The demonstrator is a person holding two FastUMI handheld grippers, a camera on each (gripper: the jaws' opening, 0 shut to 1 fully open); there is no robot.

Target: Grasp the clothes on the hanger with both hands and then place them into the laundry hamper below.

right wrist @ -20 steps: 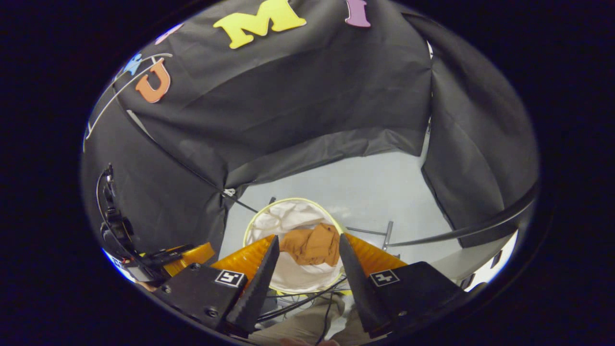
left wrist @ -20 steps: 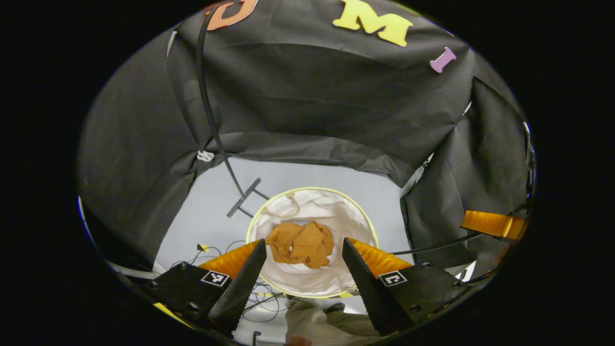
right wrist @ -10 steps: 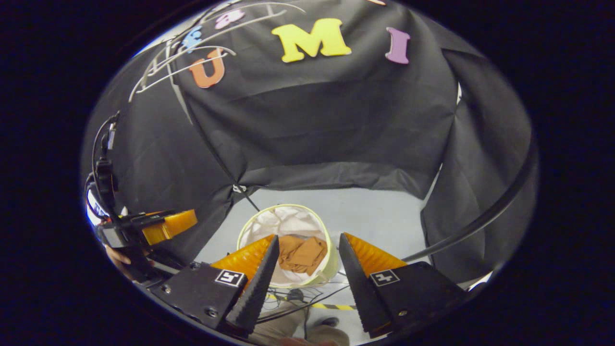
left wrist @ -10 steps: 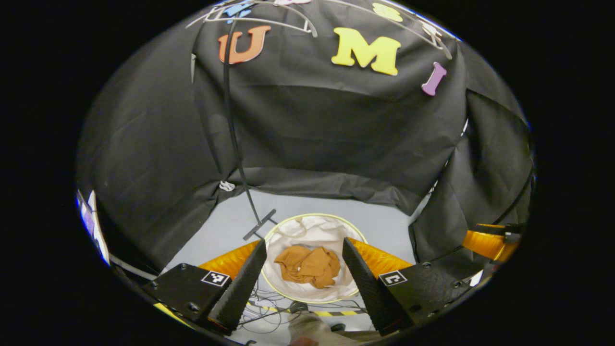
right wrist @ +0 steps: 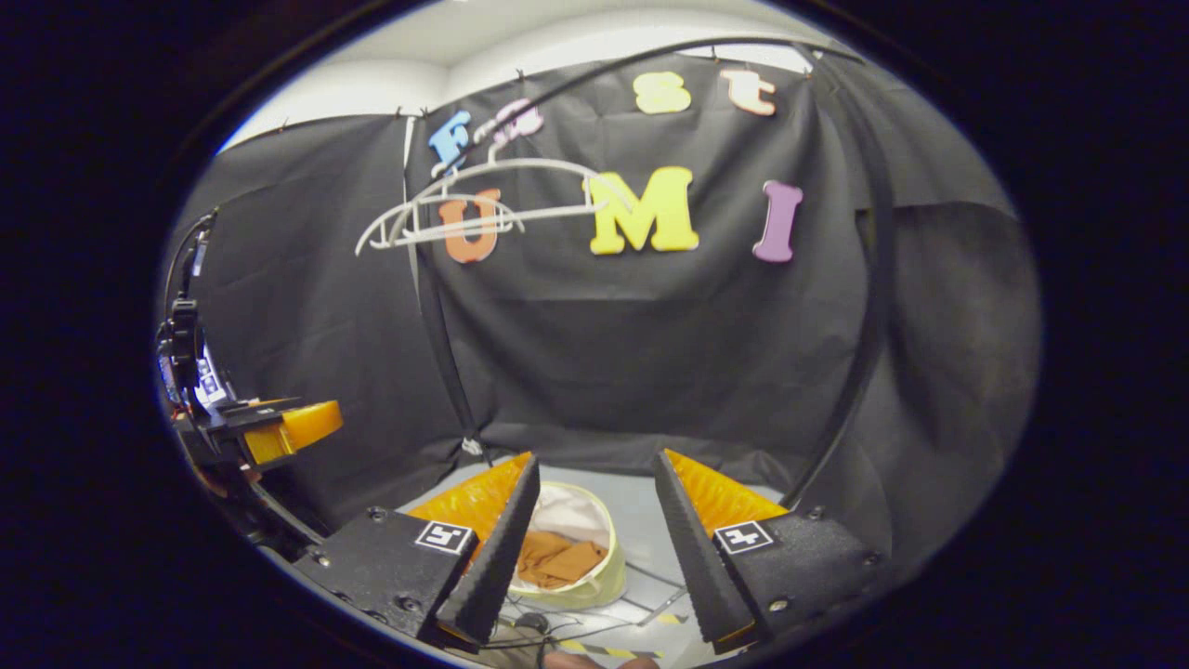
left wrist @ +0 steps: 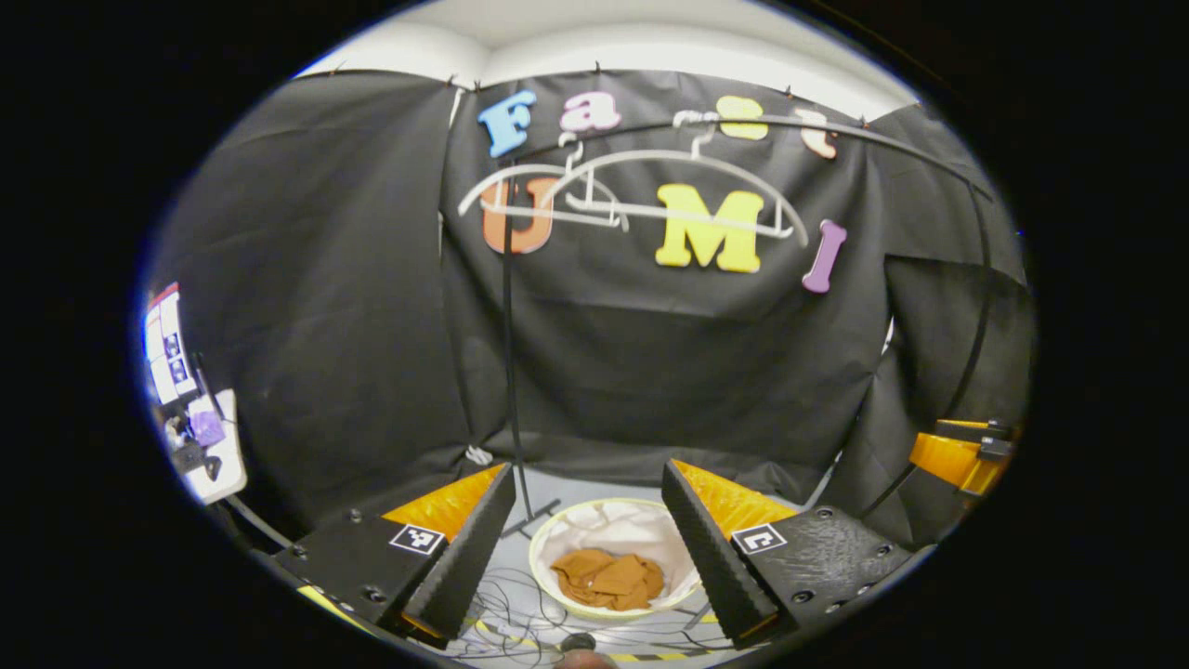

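Down on the pale floor, the round laundry hamper [left wrist: 613,557] stands with a thin yellow-green rim and a soft white lining, and the crumpled orange-brown clothes [left wrist: 608,578] lie in a heap at its bottom. In the left gripper view the left gripper [left wrist: 587,544] hangs above it, its two black ribbed wedge fingers [left wrist: 462,557] set wide apart with nothing between them, backed by ridged orange plastic. In the right gripper view the right gripper [right wrist: 594,534] is spread the same way, and the hamper [right wrist: 594,581] shows low between its fingers, with the clothes [right wrist: 555,560] partly hidden behind the left one. High against the black cloth wall, two bare white hangers [left wrist: 641,181] hang from a thin curved rail on a slim black stand [left wrist: 508,372].

Compared with half a second ago, both cameras have tipped upward: the hamper has shrunk toward the bottom edge, and the hangers and a strip of white ceiling have come fully into sight.

Loose black cables [left wrist: 506,613] tangle on the floor near the hamper. At the far left edge, a small cluttered white stand [left wrist: 200,437] is too blurred to make out.
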